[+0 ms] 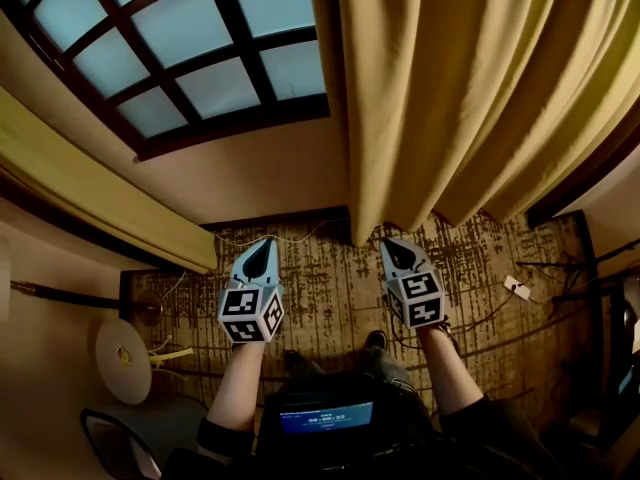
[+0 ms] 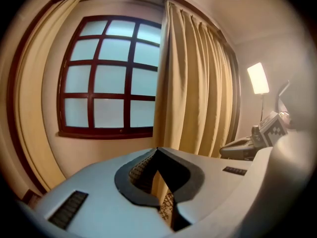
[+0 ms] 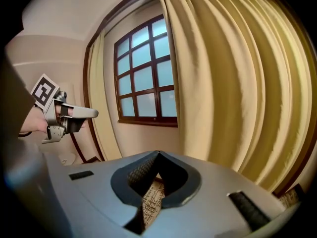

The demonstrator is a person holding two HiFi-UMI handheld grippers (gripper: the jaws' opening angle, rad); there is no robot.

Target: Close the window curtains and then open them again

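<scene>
Curtains (image 1: 470, 98) hang parted beside the window (image 1: 190, 38) over patterned carpet (image 1: 330, 278); left hand-held gripper (image 1: 262, 251) and right hand-held gripper (image 1: 397, 250) clenched empty.

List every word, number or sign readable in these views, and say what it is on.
The blue screen at the bottom of the head view: light characters, too blurred to read.
The left gripper and right gripper: black-and-white square markers only, no words.
No text on the curtain, window or carpet.
</scene>
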